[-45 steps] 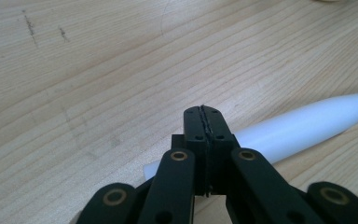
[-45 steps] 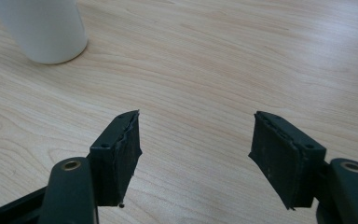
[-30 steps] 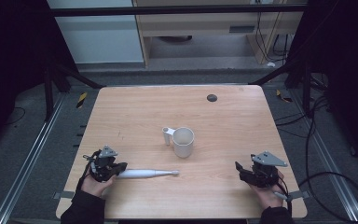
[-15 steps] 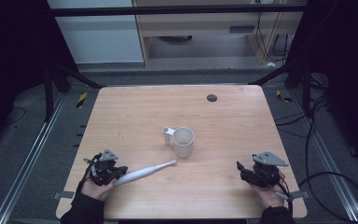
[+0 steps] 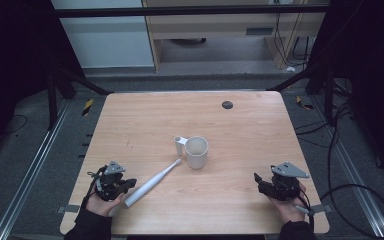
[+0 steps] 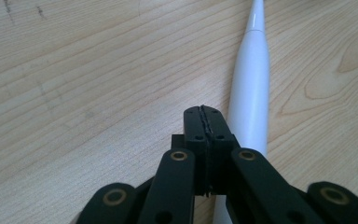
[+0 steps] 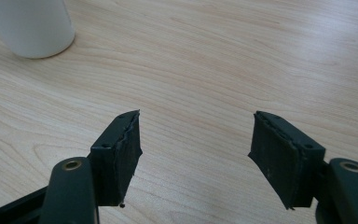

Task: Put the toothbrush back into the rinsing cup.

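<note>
Table: we see a light wooden table [image 5: 260,135] with a small dark round spot [image 5: 227,104] near its far edge.
Mug: a white mug [image 5: 196,152] stands upright near the table's middle, its handle toward the left; in the right gripper view its base [image 7: 28,28] sits at the upper left corner.
Toothbrush: a white electric toothbrush [image 5: 152,176] lies slanted on the table, its thin tip just beside the mug, its thick end by the left gripper; in the left gripper view its body [image 6: 251,88] runs away from us just right of the jaws.
Left gripper: we see the left gripper [image 5: 122,184] at the near left of the table, held in a hand; its jaws are pressed together on nothing, the toothbrush passing beside them.
Right gripper: the right gripper [image 5: 259,181] rests at the near right, well apart from the mug; its jaws [image 7: 196,149] are spread wide over bare wood.
</note>
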The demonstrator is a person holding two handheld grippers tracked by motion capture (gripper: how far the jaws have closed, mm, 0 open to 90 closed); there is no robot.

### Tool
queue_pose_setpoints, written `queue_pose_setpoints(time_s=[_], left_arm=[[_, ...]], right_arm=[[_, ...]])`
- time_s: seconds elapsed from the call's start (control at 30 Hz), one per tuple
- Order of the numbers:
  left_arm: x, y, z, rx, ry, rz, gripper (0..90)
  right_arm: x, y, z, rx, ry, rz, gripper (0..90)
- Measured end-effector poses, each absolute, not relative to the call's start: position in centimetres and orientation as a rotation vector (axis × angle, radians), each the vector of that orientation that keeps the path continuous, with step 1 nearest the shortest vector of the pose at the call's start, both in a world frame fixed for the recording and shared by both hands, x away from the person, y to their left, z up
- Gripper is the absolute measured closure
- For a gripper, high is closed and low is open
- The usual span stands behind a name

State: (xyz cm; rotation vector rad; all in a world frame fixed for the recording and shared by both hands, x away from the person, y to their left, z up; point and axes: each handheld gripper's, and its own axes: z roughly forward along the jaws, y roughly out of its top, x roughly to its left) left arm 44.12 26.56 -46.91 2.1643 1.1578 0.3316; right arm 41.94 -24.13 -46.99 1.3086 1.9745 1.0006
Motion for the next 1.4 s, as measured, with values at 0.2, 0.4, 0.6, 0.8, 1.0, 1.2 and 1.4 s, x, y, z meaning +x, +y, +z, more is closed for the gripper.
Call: queue_pose_setpoints(time_s=[0.2, 0.4, 0.6, 0.8, 1.0, 1.2, 1.4], left_arm=[[44.1, 26.7, -46.6, 2.134, 1.176, 0.347, 89.1], [44.3, 26.1, -45.8, 2.135, 1.151, 0.352, 88.0], [44.6, 25.4, -44.7, 2.153, 1.116, 0.351, 84.5], [45.0, 24.5, -44.2, 2.189, 1.078, 0.339, 79.8], [45.4, 23.3, -43.8, 2.230, 1.038, 0.334, 73.5], [45.9, 22.2, -43.4, 2.277, 1.011, 0.344, 65.7], [46.6, 21.7, -43.1, 2.315, 1.008, 0.342, 58.4]], right_arm=[[42.0, -24.2, -47.0, 1.308, 1.977, 1.002, 33.4], [42.0, -24.4, -47.0, 1.312, 1.971, 0.997, 33.4], [42.1, -24.6, -47.0, 1.328, 1.966, 0.993, 33.1], [42.2, -24.6, -47.0, 1.325, 1.970, 0.980, 32.4], [42.3, -24.8, -47.1, 1.339, 1.964, 0.969, 31.9], [42.4, -24.9, -47.2, 1.346, 1.967, 0.964, 31.6], [42.5, -25.1, -47.3, 1.352, 1.965, 0.963, 31.5]])
